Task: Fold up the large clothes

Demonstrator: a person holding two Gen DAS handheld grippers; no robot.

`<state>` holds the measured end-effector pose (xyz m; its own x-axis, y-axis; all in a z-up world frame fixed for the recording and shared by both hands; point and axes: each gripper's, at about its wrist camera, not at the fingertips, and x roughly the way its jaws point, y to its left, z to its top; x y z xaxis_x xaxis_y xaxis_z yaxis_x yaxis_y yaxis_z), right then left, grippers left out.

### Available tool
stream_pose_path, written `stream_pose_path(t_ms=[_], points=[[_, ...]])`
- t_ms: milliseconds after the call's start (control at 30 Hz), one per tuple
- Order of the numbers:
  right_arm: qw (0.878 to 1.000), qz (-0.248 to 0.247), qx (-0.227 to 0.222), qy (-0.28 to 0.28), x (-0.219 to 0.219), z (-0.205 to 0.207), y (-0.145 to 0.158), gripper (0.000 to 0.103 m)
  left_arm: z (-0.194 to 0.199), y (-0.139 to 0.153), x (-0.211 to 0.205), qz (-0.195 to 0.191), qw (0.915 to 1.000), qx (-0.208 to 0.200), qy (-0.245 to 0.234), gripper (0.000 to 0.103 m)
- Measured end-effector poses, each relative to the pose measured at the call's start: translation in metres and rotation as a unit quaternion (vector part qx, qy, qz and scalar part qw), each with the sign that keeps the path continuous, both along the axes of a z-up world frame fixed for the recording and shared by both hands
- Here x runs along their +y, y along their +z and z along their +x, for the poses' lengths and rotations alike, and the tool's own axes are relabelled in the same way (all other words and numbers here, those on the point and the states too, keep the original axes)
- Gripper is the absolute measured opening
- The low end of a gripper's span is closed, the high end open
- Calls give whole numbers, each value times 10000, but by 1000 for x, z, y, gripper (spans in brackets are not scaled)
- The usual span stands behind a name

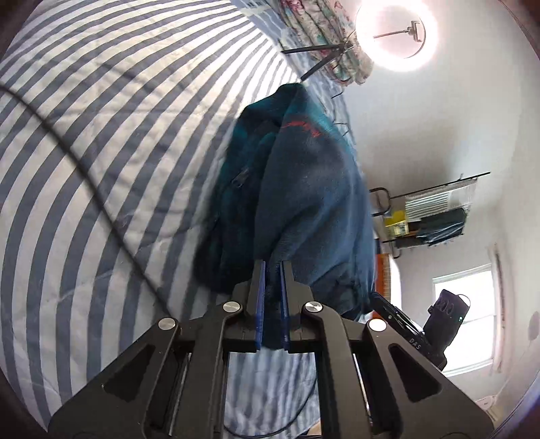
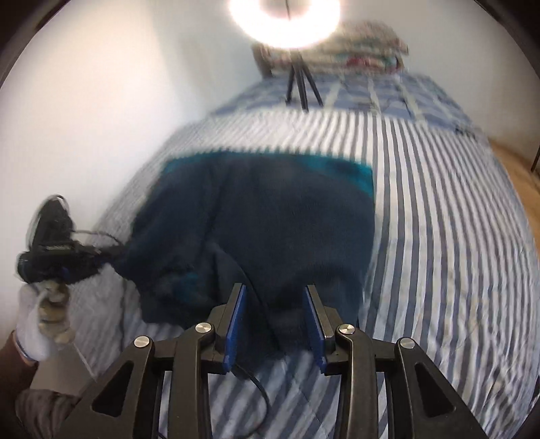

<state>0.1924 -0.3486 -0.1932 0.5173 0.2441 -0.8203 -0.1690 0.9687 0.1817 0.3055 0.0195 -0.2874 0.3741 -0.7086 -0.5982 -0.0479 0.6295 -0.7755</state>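
The navy fleece jacket [image 2: 270,223] lies on the striped bed [image 2: 455,236]. Left gripper [image 1: 273,266] jaws clamp its hem at 6 o'clock. Right gripper [image 2: 275,297] jaws stand apart, hem between them.

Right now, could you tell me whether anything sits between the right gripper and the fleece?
Nothing visible does. The right gripper hangs open directly over the near edge of the dark blue fleece on the striped bedspread; only a thin black cable runs beneath it.

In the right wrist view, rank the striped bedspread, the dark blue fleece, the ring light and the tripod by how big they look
1. striped bedspread
2. dark blue fleece
3. ring light, cropped by the frame edge
4. tripod
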Motion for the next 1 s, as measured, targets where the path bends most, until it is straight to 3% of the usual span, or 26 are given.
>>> stream_pose_path(t_ms=[33,100,233,333,500,600,633,800,900,1000], points=[[10000,-38,54,-6,-1,-1,-4,36,-3,-1,-2,247,9997,-29,-39,6],[10000,-3,96,-3,-6,-6,-6,36,-5,1,-4,352,9992,-139,-109,6],[9998,116,-157,23,-13,-13,20,38,-6,35,-12,777,9959,-447,-112,7],[9985,106,-528,107,-14,-15,44,49,0,74,-19,1405,9848,-1015,-88,8],[9915,425,-1226,84,-13,11,76,56,22,114,-48,1894,9688,-1569,-305,8],[9921,367,-1196,78,-3,43,78,49,42,126,-81,2180,9586,-1777,-439,11],[9922,389,-1176,110,-1,52,77,41,52,126,-97,2250,9558,-1825,-509,12],[9944,376,-947,262,30,112,55,35,88,109,-145,2395,9511,-1799,-758,12],[9961,300,-747,369,44,134,33,35,103,90,-160,2607,9472,-1650,-872,12],[9976,182,-462,489,55,144,9,35,113,65,-161,2632,9497,-1413,-943,12]])
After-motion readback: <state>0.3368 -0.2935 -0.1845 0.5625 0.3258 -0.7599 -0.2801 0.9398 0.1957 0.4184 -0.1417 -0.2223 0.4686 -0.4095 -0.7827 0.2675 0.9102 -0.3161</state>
